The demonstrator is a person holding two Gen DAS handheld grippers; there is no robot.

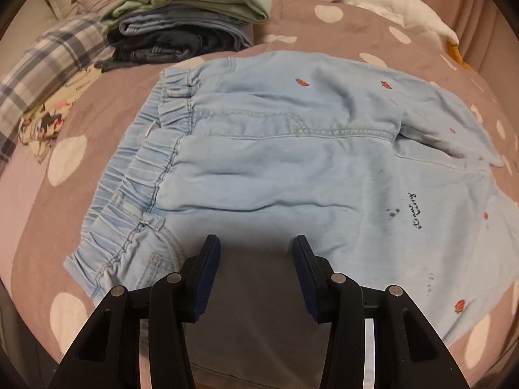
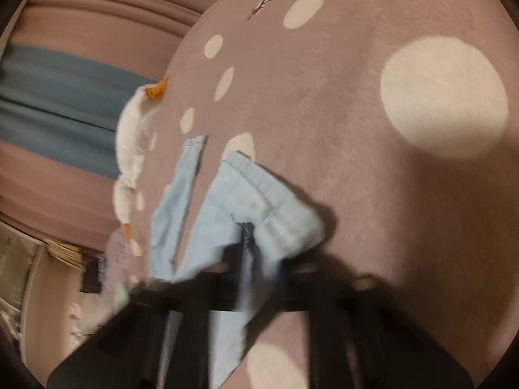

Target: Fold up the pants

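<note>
Left wrist view: the pants (image 1: 275,149) lie flat on the bed (image 1: 324,32), waistband at 9 o'clock. The left gripper (image 1: 256,243) hovers spread at 6 o'clock, holding nothing. A clothes stack (image 1: 188,22) sits at 11 o'clock.

Right wrist view: blurred; the right gripper (image 2: 256,278) seems pinched on a pants leg (image 2: 246,207). A plush goose (image 2: 129,149) lies at 9 o'clock.

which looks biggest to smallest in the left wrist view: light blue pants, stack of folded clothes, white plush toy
1. light blue pants, by far, though nearest the camera
2. stack of folded clothes
3. white plush toy, partly cut off, so its rank against the stack is unsure
</note>
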